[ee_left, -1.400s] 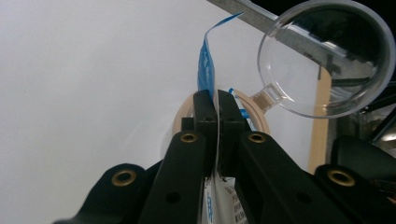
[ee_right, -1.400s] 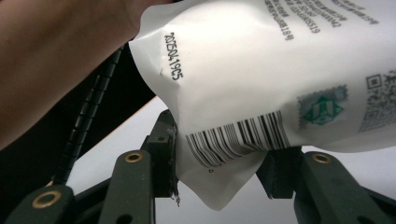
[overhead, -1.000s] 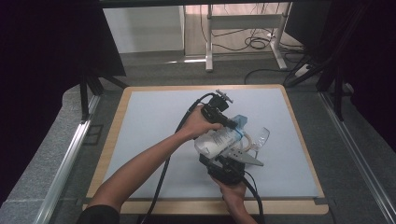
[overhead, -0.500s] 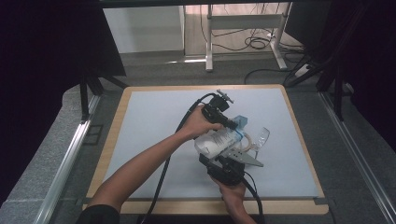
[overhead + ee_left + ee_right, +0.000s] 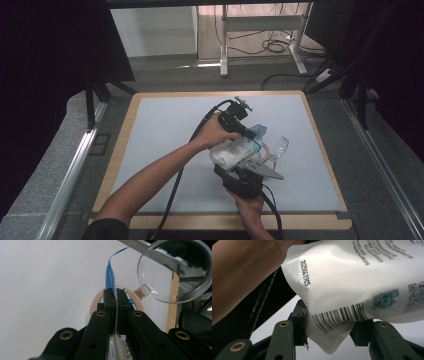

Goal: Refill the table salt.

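Overhead, in the high view, the left claw [image 5: 256,134] is reaching in over the middle of the worktop [image 5: 165,130] and meeting the top of a white pouch [image 5: 231,151]. The right claw [image 5: 239,172] is coming up from the near edge and gripping the pouch's lower end. A clear glass [image 5: 280,147] is lying just beside the pouch, on its right.

Along the left gripper view, the left claw [image 5: 115,298] is pinching fully closed on a thin blue strip [image 5: 110,277] that is rising from between its tips. A beige ring [image 5: 96,303] is sitting right behind the tips, and the glass [image 5: 175,270] is lying past it, its round mouth turned toward the camera.

Along the right gripper view, the right claw [image 5: 330,326] is standing partly closed, its two pads pressing on the pouch [image 5: 352,280] at the barcode corner. The pouch is hanging tilted above the white worktop [image 5: 269,328], and a forearm [image 5: 242,272] is crossing behind it.
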Demonstrator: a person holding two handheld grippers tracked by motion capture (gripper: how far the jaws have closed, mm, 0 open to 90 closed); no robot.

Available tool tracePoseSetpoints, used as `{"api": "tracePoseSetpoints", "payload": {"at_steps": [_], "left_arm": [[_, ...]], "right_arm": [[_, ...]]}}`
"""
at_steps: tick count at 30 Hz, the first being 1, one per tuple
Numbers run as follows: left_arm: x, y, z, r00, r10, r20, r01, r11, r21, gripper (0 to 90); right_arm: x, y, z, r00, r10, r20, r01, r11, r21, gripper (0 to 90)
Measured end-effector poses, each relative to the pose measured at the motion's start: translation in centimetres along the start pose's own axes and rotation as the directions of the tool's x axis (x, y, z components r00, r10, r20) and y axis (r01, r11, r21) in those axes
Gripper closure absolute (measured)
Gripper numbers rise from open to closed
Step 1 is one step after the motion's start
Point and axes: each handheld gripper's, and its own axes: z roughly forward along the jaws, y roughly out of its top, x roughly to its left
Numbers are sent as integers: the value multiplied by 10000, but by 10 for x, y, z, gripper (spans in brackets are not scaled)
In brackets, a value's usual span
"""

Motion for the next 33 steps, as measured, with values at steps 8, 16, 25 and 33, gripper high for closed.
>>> {"api": "tracePoseSetpoints", "payload": {"at_steps": [8,16,25,33], "left_arm": [[0,0,0,10000,-6,-12,6,10000,-12,900],[1,0,0,10000,-2,-36,2,10000,-11,900],[1,1,0,10000,15,-54,-15,10000,24,900],[2,2,0,9999,119,67,-120,9999,77,900]], "right_arm": [[0,0,0,10000,-29,-6,29,10000,3,563],[-1,0,1,10000,-65,3,65,10000,13,567],[-3,0,1,10000,0,-88,0,10000,-27,568],[-7,0,-1,9992,109,-381,-111,9999,-54,568]]}}
